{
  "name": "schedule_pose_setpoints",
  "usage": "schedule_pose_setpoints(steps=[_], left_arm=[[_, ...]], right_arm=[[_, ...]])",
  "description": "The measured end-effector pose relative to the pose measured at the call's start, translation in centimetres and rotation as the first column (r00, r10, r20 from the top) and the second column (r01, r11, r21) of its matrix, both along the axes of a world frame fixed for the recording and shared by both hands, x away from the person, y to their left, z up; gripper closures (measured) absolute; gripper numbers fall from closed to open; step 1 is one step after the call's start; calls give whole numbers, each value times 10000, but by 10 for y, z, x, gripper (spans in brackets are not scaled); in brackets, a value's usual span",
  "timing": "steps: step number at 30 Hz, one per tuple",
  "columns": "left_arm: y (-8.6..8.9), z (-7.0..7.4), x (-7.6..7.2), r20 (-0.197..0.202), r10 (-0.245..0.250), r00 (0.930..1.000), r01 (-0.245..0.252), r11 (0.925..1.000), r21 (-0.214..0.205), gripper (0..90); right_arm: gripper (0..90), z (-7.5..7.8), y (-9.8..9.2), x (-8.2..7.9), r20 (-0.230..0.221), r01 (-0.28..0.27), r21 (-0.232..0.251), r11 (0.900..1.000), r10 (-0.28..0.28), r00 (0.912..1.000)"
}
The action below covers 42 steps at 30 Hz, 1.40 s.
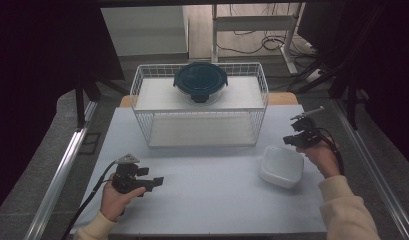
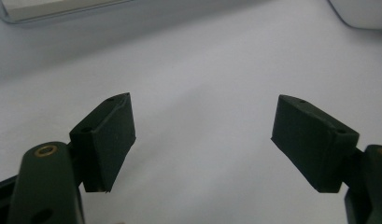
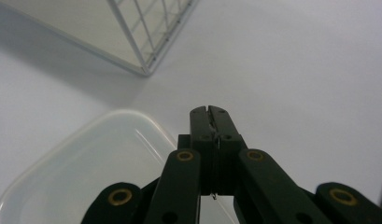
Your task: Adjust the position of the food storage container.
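High view: a person is sitting at a pale table (image 1: 207, 200), holding one gripper in each hand. The left gripper (image 1: 154, 182) is resting low near the front left of the table, pointing toward the right, with bare table ahead of it. The right gripper (image 1: 292, 135) is hovering at the right side, just behind and beside a white square container (image 1: 281, 166) that is sitting open side up on the table. A white wire basket (image 1: 199, 105) is standing at the back centre, and a round dark-lidded bowl (image 1: 200, 82) is sitting on its upper shelf.

Left gripper view: the left gripper (image 2: 202, 135) is showing its two black jaws spread wide apart — nothing is lying between them, and plain table surface is visible in the gap.

Right gripper view: the right gripper (image 3: 210, 114) is showing its jaws pressed together with nothing between them. The container (image 3: 86, 163) is lying directly below and to the left of the tips — whether the tips are touching it cannot be told. A corner of the basket (image 3: 146, 51) is standing beyond it.
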<state>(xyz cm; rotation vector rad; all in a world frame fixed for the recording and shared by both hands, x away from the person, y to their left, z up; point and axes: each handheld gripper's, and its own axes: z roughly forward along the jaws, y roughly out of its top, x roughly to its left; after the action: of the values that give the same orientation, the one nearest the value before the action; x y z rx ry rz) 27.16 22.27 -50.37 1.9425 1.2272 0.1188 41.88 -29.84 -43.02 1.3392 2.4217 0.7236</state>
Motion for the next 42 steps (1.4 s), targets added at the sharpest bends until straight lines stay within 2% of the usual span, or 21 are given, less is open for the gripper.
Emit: schedule_pose_setpoints(steps=[3, 7, 11, 18, 20, 24, 27, 30, 34, 40, 41, 42], left_arm=[[0, -1, 0, -81, -95, 9999, 95, 10000, -3, 211], [-3, -3, 0, -138, -244, 9996, 245, 9997, 72, 210], [-2, -3, 0, -139, -223, 9997, 224, 9997, 79, 209], [-1, -1, 0, -114, -162, 9998, 162, 9999, -42, 209], [-1, -1, 0, -112, -162, 9998, 161, 9998, -67, 209], [0, -1, -1, -112, -143, 9998, 142, 9999, -48, 208], [0, -1, -1, -124, -144, 9998, 143, 9999, -87, 207], [0, 0, -1, -124, -121, 9999, 119, 9998, -142, 207], [0, 1, -1, -121, -48, 9999, 44, 9996, -279, 207], [-1, 0, 0, -143, -18, 9999, 13, 9994, -334, 208], [0, 0, 1, -148, 5, 9999, -10, 9994, -335, 208], [0, 0, 1, -142, 28, 9999, -33, 9994, -343, 208]], right_arm=[[892, -7, 10, 6, -89, -281, -461, 9985, 277, 9996], [893, -10, 18, 9, -140, -803, -596, 9950, 796, 9967], [893, -12, 26, 9, -183, -1164, -995, 9882, 1151, 9932], [894, -12, 33, 4, -254, -1665, -931, 9816, 1649, 9860], [894, -12, 37, 0, -308, -1836, -927, 9786, 1815, 9829], [894, -12, 48, -12, -360, -2433, -1016, 9646, 2409, 9699], [894, -12, 57, -21, -352, -2884, -1253, 9493, 2863, 9575], [894, -12, 64, -30, -426, -3244, -1294, 9370, 3216, 9459], [895, -12, 68, -40, -432, -3355, -1156, 9349, 3327, 9420], [894, -13, 73, -58, -350, -3803, -987, 9196, 3787, 9248], [893, -12, 72, -61, -205, -3771, -1016, 9206, 3770, 9260], [893, -9, 69, -63, -7, -3658, -970, 9256, 3675, 9300]])
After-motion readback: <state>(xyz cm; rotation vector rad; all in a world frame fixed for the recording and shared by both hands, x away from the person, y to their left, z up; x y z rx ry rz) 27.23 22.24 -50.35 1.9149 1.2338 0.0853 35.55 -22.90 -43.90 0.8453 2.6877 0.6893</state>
